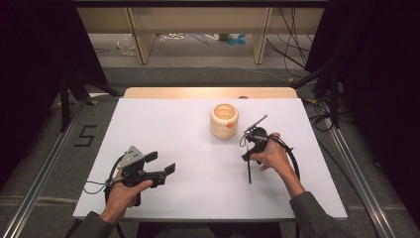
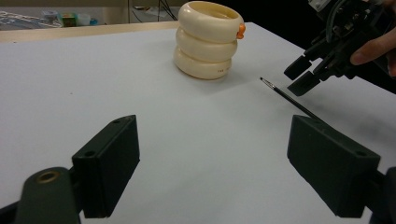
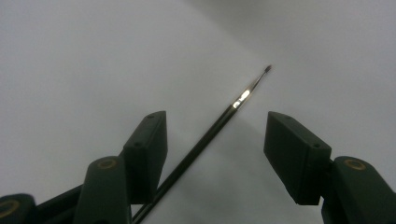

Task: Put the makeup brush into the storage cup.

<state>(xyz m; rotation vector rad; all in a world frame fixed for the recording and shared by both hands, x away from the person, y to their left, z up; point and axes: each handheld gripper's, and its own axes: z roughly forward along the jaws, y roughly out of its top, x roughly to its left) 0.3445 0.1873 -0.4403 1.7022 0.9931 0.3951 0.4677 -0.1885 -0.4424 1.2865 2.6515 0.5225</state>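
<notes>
**Thin brush lies between spread jaws**

While the white table [image 1: 163, 129] holds a cream ringed holder [image 1: 224, 120], the left gripper [image 1: 161, 164] hovers released. Its right-hand jaw cuts off the brush's handle. The right gripper [image 3: 215, 140] stands released around the thin brush [image 3: 219, 122]; its tip blurs.

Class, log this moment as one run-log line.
left gripper: open, empty | right gripper: open over thin black paintbrush | cream ribbed ring-stack holder: upright, untouched
</notes>
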